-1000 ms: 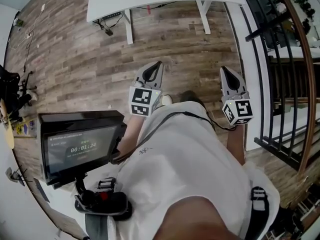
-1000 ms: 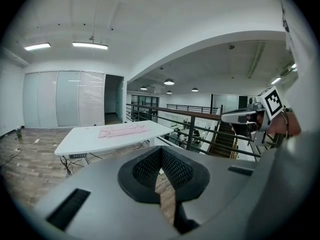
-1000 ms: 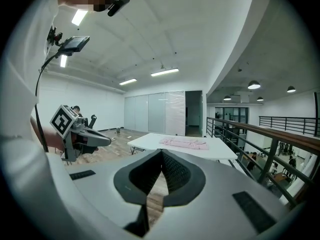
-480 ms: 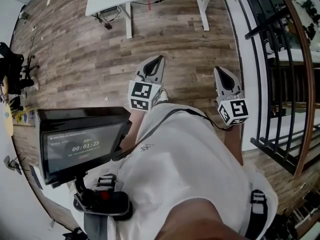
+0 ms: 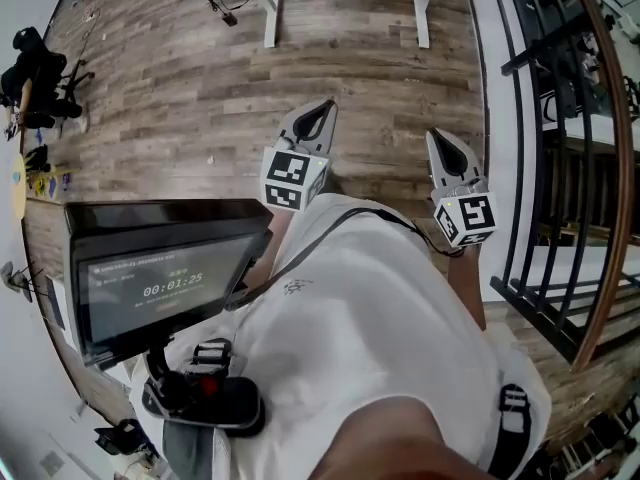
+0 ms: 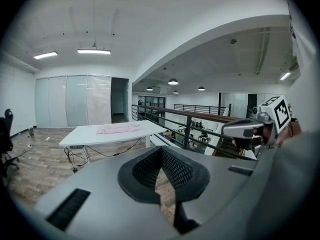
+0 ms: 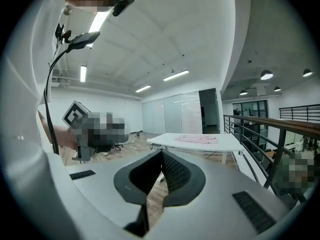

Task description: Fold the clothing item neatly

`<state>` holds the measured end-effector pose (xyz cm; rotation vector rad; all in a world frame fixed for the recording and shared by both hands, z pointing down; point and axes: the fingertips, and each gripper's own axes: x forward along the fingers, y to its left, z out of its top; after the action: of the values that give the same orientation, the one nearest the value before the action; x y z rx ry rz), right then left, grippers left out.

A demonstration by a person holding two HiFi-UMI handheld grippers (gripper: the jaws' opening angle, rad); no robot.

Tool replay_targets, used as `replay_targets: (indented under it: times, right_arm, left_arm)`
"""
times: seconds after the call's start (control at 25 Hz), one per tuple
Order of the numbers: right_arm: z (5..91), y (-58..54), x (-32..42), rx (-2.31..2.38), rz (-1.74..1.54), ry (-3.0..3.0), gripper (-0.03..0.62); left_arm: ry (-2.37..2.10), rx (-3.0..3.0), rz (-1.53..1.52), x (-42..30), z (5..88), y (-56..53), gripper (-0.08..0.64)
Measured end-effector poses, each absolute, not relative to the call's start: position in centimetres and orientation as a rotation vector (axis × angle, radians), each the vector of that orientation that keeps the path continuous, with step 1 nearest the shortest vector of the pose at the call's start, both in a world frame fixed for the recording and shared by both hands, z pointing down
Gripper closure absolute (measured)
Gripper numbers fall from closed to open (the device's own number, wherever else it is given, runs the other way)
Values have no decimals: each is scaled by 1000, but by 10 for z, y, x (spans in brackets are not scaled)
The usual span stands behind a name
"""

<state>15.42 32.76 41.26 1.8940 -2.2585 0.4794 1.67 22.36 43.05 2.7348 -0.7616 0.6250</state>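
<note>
Both grey two-jaw grippers, left gripper (image 5: 320,113) and right gripper (image 5: 436,140), were pinched shut, empty. Far ahead, the flat pink clothing item (image 6: 120,129) lay on the white rectangular table (image 6: 85,140). Best, I judged, to open wide there and take matching corners.

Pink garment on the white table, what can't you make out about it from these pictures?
Left gripper view: the pink garment lies far off on the white table, too small to tell its type or folds.
Right gripper view: it is again small and seen at a low angle; its outline is unclear.
Head view: the top edge cuts off the table, so the garment is out of frame.
</note>
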Motion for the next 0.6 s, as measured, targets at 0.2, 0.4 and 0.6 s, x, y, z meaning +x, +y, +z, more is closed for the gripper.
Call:
replay_targets:
  times: [0.2, 0.4, 0.6]
  right_arm:
    - [415, 354, 156, 1834, 482, -2314, 589]
    - [413, 355, 153, 1783, 503, -2359, 589]
    - [411, 347, 151, 1741, 490, -2395, 589]
  left_arm:
    - [-806, 2730, 629, 26, 423, 256, 557]
    - [-837, 2719, 652, 26, 413, 261, 558]
    - [-862, 2711, 672, 22, 413, 258, 557]
